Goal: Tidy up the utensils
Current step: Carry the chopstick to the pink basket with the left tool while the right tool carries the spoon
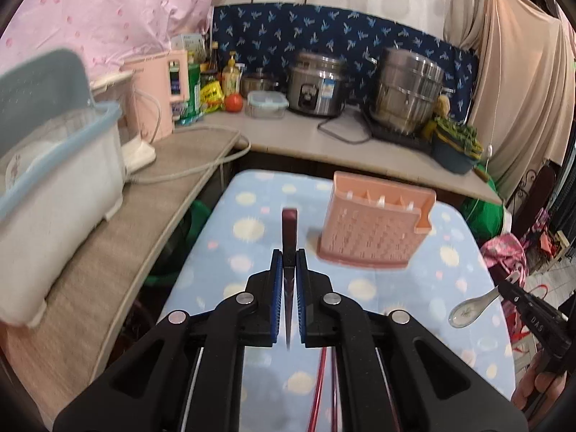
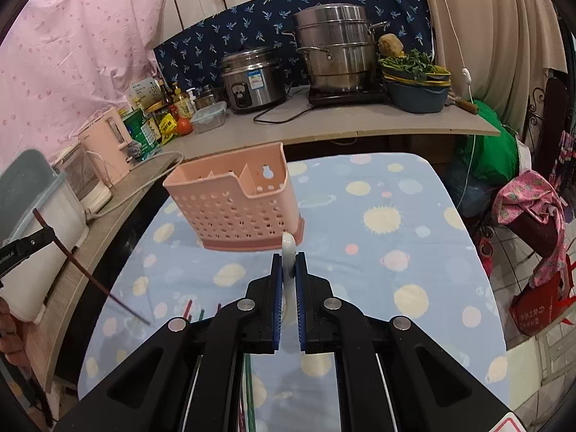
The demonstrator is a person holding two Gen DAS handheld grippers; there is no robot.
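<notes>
A pink perforated utensil holder (image 1: 374, 230) stands on the blue spotted table; it also shows in the right wrist view (image 2: 237, 201). My left gripper (image 1: 289, 255) is shut on a dark red chopstick (image 1: 289, 230), held above the table left of the holder; the chopstick also shows at the left of the right wrist view (image 2: 90, 280). My right gripper (image 2: 288, 257) is shut on the handle of a white ceramic spoon (image 2: 288, 252), just in front of the holder. The spoon's bowl (image 1: 468, 311) shows in the left wrist view.
More chopsticks (image 2: 194, 309) lie on the table (image 2: 396, 252) under my right gripper. A white dish rack (image 1: 54, 194) stands on the left counter. A rice cooker (image 2: 252, 79), a steamer pot (image 2: 334, 46) and bottles stand on the back counter.
</notes>
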